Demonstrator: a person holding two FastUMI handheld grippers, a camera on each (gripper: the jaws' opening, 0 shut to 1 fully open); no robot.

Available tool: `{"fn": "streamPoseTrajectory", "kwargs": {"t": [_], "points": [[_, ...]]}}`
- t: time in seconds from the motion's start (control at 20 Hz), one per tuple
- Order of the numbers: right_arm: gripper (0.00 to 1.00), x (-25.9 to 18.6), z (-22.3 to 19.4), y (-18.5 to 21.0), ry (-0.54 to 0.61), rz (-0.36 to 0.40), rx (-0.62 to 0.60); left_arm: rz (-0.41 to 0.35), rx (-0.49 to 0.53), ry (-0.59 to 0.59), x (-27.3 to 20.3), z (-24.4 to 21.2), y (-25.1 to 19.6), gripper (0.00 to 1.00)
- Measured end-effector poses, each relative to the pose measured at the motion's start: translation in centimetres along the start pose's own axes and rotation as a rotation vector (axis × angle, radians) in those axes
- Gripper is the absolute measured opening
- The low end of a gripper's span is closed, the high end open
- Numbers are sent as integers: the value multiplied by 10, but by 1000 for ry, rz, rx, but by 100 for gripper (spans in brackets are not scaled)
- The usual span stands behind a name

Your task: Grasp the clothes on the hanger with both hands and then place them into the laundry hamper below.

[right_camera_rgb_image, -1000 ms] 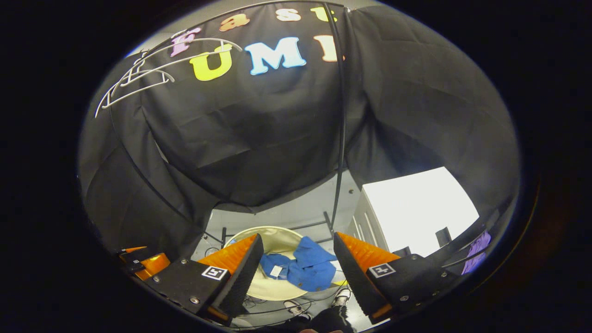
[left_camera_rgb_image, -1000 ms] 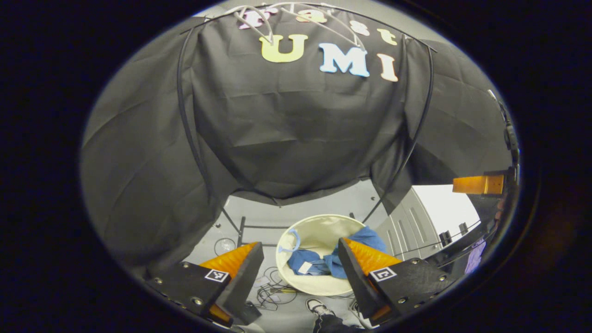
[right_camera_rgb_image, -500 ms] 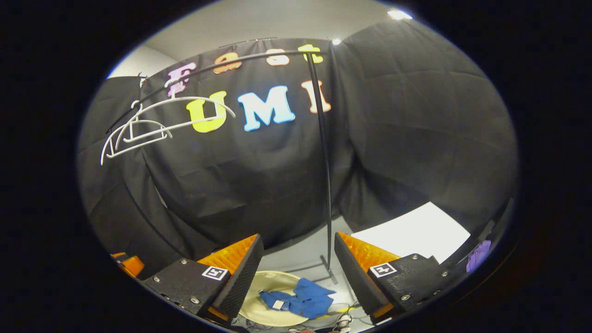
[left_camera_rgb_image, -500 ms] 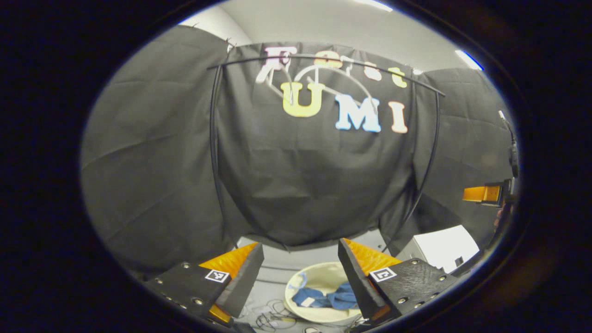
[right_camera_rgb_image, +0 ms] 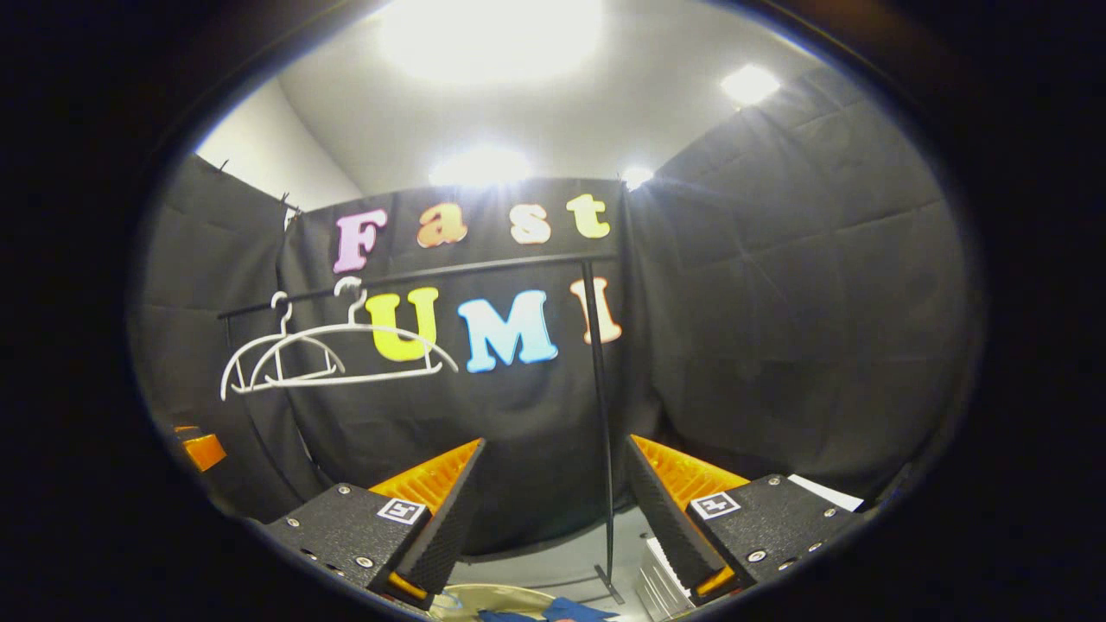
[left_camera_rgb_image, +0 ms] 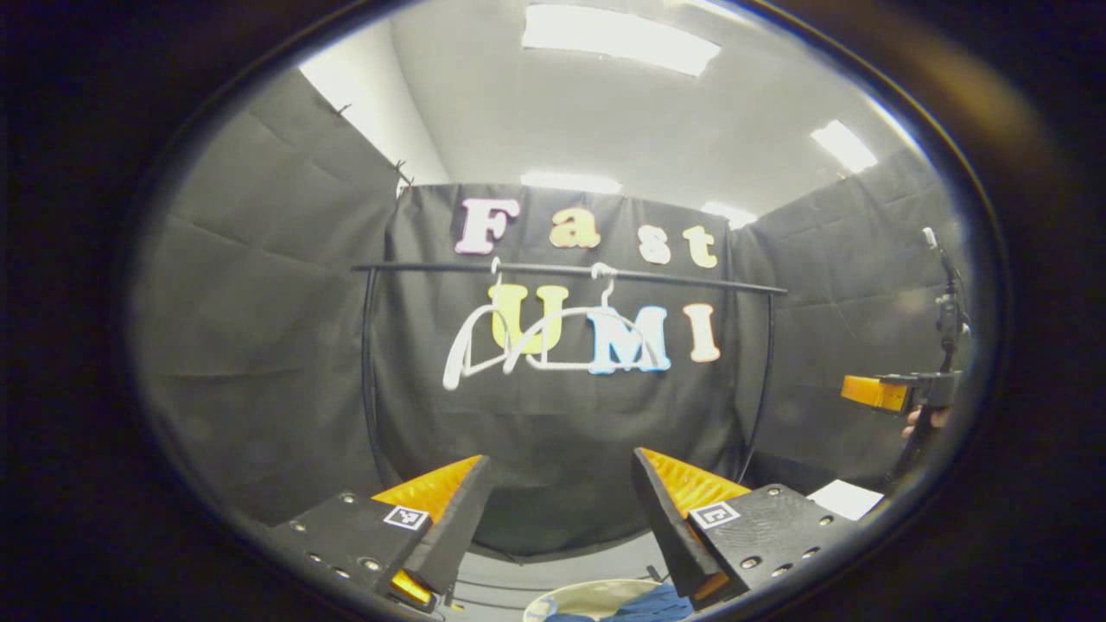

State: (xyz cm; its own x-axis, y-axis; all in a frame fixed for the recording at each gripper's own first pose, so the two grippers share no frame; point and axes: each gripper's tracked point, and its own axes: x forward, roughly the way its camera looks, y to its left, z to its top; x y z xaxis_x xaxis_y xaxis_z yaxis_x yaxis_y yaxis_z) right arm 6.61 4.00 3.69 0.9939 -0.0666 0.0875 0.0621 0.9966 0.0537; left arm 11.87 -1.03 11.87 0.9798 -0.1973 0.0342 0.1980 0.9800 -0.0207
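Fingers (left_camera_rgb_image: 449, 518) of both grippers spread, empty; blue clothes (right_camera_rgb_image: 553, 612) crumpled in hamper (left_camera_rgb_image: 579, 596).

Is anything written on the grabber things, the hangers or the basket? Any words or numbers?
Left gripper: no words or numbers. The square marks on it are black-and-white patterns, not letters.
Right gripper: the same kind of patterned squares, and no words.
Hangers: plain white, nothing written.
Hamper: just its rim peeks in at the bottom, and no writing can be seen there.
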Motion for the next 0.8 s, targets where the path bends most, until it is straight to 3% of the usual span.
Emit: {"fn": "streamPoseTrajectory", "kwargs": {"t": [0.05,0.15,0.3,0.35,0.4,0.5,0.6,0.8], "points": [[95,-1,12,-4,-26,-11,6,0,3,-10,1,10,1,99],[91,-5,30,-14,-60,-29,12,10,-24,-37,-4,27,6,99],[91,-16,39,-35,-68,-66,-9,22,-95,-59,-9,51,12,99],[95,-20,37,-42,-61,-79,-20,37,-107,-62,-11,54,18,99],[91,-24,35,-48,-52,-94,-26,58,-116,-61,-15,55,27,99],[95,-28,35,-58,-46,-121,-36,103,-129,-59,-17,55,46,99],[91,-30,33,-64,-42,-143,-41,140,-137,-55,-17,49,60,99],[95,-33,43,-66,-69,-134,-27,176,-127,-30,-16,36,70,99]]}}
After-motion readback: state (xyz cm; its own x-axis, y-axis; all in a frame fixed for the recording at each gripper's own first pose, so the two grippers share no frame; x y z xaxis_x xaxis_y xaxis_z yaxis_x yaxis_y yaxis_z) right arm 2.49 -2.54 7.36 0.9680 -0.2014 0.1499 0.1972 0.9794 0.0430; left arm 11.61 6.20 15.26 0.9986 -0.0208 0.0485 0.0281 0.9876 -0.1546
